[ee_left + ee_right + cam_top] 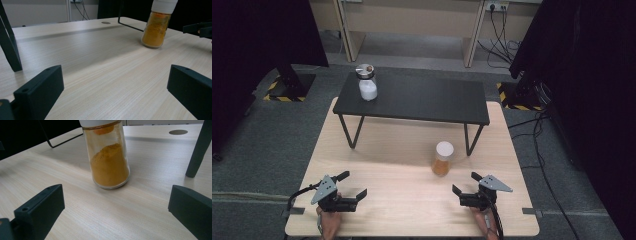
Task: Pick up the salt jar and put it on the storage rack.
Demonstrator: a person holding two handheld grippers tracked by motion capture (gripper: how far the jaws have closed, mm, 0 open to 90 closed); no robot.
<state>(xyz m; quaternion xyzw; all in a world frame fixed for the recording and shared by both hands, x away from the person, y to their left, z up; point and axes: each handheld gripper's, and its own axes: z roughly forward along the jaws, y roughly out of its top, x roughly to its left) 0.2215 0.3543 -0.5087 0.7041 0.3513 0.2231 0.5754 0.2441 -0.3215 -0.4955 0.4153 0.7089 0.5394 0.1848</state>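
Table (377, 165): a pale wooden top is being seen from above, with both hands entering at six o'clock.
Black shelf (422, 100): it is being carried on thin legs at the table's twelve o'clock edge.
Left hand-held gripper (353, 184): it is being held at seven o'clock, jaws apart, empty.
Right hand-held gripper (466, 183): it is being held at five o'clock, jaws apart, empty, pointed at the jar.
White-powder jar (367, 82): it is standing upright at the shelf's ten o'clock corner.
Orange-powder jar (443, 159): it is standing upright on the table, white-capped, near the shelf's right leg, at eleven o'clock from the right hand-held gripper.
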